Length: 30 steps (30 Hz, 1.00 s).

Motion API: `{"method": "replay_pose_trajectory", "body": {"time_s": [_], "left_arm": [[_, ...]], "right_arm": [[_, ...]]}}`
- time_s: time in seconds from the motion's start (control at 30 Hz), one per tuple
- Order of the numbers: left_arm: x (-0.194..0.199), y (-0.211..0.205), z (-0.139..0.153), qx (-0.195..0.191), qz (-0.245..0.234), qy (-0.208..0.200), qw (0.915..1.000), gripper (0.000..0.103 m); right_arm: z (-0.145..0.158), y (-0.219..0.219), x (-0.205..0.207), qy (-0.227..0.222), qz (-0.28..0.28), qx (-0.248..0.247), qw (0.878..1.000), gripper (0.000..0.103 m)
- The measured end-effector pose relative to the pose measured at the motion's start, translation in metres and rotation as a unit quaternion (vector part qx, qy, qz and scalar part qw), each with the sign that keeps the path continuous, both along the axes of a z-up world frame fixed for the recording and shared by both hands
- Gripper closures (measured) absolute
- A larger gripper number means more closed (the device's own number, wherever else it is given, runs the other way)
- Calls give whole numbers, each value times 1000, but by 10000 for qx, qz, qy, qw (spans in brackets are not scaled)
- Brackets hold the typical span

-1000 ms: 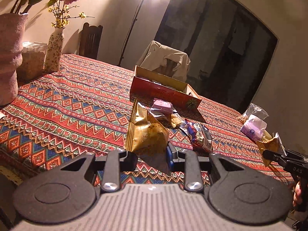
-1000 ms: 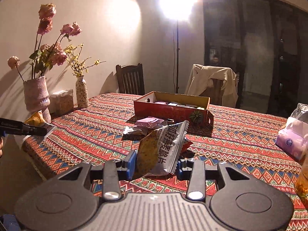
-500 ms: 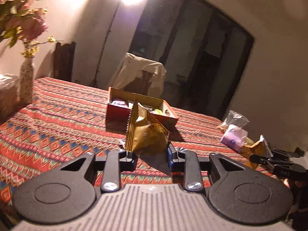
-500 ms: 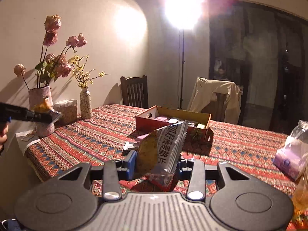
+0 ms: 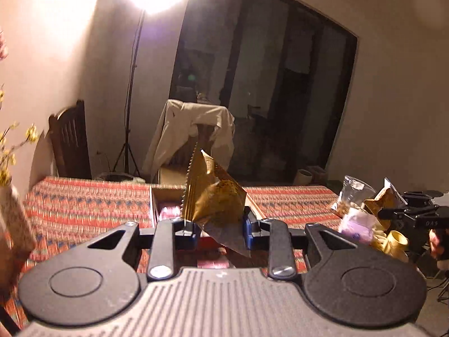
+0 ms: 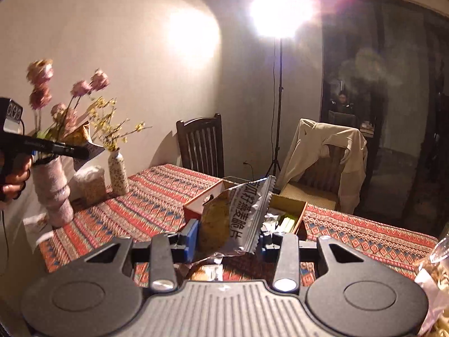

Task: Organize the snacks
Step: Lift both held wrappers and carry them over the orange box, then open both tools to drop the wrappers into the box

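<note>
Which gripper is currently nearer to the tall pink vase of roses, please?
Left. The left gripper hangs right beside the pink vase at the table's edge; the right gripper is further along, facing the snack box.

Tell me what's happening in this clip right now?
A person is sorting snacks with two handheld grippers. The left gripper is shut on a crinkly gold foil snack packet, the right gripper on a silver-white packet printed with black characters. Both packets are held up above the red patterned tablecloth, in front of the open red cardboard box already holding some snacks.
</note>
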<state>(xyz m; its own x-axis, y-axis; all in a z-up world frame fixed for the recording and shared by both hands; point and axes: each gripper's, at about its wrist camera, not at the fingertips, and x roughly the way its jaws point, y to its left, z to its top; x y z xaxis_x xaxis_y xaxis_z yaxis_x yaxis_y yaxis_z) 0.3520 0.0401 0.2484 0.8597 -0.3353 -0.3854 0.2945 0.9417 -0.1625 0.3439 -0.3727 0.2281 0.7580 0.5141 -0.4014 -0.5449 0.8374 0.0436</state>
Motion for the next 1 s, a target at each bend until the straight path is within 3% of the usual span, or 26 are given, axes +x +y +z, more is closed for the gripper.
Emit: {"method": "replay_pose_trajectory", "body": {"time_s": [0.2,0.37,0.6,0.7,0.83,1.0], "left_arm": [[94,-10,1,-60,-111,49,9999,74],[175,-8,-34,-440,-154,310,9984,74],[275,-1,-127,-770,-164,1235,9892,74],[306,-6,-176,-564,27,1631,9850,74],[319,-9,-228,-268,62,2014,9791,74],[315,-5,-244,-268,-69,1938,9806,64]], "right_arm": [[19,15,104,263,27,86,9996,63],[2,44,192,488,223,241,9983,63],[-81,96,303,1327,405,545,9888,63],[-121,117,337,1610,394,686,9838,63],[-174,147,365,1912,398,678,9784,63],[-223,180,376,2321,564,441,9700,63]]}}
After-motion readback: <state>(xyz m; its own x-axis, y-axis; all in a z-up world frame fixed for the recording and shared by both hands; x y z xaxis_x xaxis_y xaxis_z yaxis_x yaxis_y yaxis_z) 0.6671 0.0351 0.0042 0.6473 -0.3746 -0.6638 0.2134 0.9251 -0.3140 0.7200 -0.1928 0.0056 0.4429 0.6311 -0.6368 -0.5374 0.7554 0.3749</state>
